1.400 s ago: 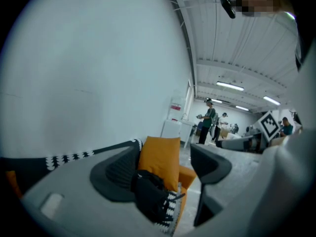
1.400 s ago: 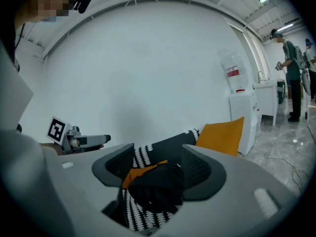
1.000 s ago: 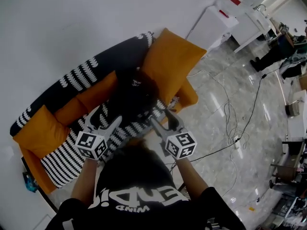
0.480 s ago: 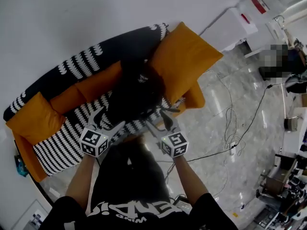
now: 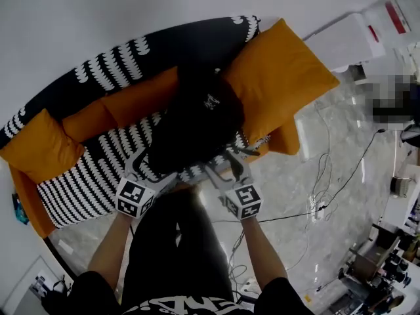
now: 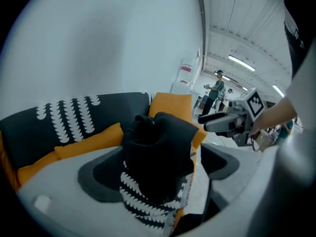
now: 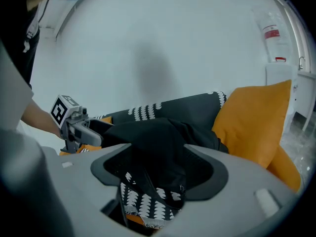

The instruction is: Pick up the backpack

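A black backpack (image 5: 197, 126) stands slumped on the seat of a sofa (image 5: 85, 182) with a black-and-white patterned cover. My left gripper (image 5: 149, 166) is at the pack's front left and my right gripper (image 5: 225, 165) at its front right, both by the seat's front edge. In the left gripper view the backpack (image 6: 158, 147) fills the gap ahead of the left gripper (image 6: 158, 174); its jaws are opening and the pads do not press it. The right gripper (image 7: 160, 177) likewise frames the backpack (image 7: 158, 142), jaws opening and apart from the fabric.
Orange cushions lie on the sofa, a large one (image 5: 279, 81) right of the pack and another (image 5: 39, 153) at the left end. Cables (image 5: 321, 176) trail over the glossy stone floor to the right. A white cabinet (image 5: 367, 35) stands against the wall.
Both grippers have sunk toward the sofa and come closer to the backpack's front. Their jaws stand wider than before. The sofa looks larger in the head view.
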### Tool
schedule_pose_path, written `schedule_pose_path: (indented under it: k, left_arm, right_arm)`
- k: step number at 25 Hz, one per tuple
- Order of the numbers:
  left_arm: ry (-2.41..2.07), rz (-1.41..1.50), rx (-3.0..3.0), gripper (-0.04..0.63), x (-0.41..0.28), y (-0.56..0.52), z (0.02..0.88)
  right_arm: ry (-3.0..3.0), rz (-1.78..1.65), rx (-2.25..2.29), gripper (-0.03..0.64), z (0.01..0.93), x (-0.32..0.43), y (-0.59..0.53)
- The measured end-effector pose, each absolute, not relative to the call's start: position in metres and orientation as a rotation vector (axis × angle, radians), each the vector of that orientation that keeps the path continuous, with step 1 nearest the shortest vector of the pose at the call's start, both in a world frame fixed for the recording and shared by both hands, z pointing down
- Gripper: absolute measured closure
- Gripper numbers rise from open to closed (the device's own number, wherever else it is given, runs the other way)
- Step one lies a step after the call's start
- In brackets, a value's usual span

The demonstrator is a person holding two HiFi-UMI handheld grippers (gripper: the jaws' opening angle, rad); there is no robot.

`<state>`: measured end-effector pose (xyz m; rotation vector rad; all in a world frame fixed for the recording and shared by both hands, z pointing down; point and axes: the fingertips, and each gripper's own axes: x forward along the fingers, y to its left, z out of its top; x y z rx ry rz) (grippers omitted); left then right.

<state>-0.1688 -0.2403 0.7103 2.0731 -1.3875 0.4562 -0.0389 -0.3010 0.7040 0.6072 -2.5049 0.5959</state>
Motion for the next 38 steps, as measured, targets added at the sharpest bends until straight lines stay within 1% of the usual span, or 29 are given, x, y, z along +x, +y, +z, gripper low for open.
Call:
schedule_pose_path:
  k: [2,4,13,16,21,22,25,30,32,38]
  left_arm:
    - [-1.390,0.453,2.068,0.097,-0.171,-0.240,0.726]
    - [-1.379,0.451,2.068,0.089,-0.169,-0.242,0.739]
    - [-1.415,0.446,1.991,0.091,-0.176,-0.252,0.774]
    - [-1.428,0.454,1.974,0.104,-0.178,-0.255,0.776]
    - [-1.422,0.385,1.924,0.188,-0.180,-0.267,0.776]
    - [-1.412,0.372,1.918,0.218,-0.180,-0.268,0.776]
    - [-1.377,0.359,1.921,0.311,-0.178,-0.269,0.777]
    - [-1.301,0.370,1.972,0.447,-0.167,-0.272,0.773]
    - [-1.269,0.384,2.008,0.475,-0.157,-0.277,0.766]
    - [-1.243,0.364,2.029,0.492,-0.147,-0.294,0.728]
  right_arm:
    - [-2.502,0.593,0.590,0.306,0.720,-0.046,-0.301]
    - [-2.495,0.575,0.552,0.305,0.736,-0.051,-0.300]
    - [-2.471,0.425,0.489,0.307,0.774,-0.064,-0.308]
    - [-2.478,0.406,0.487,0.328,0.778,-0.072,-0.313]
    - [-2.455,0.418,0.489,0.401,0.785,-0.083,-0.325]
    - [-2.449,0.415,0.497,0.459,0.786,-0.084,-0.326]
    - [-2.442,0.416,0.500,0.481,0.789,-0.085,-0.328]
    - [-2.424,0.422,0.510,0.551,0.793,-0.081,-0.327]
    - [-2.408,0.405,0.551,0.584,0.791,-0.076,-0.330]
    - [-2.425,0.597,0.677,0.594,0.761,-0.057,-0.333]
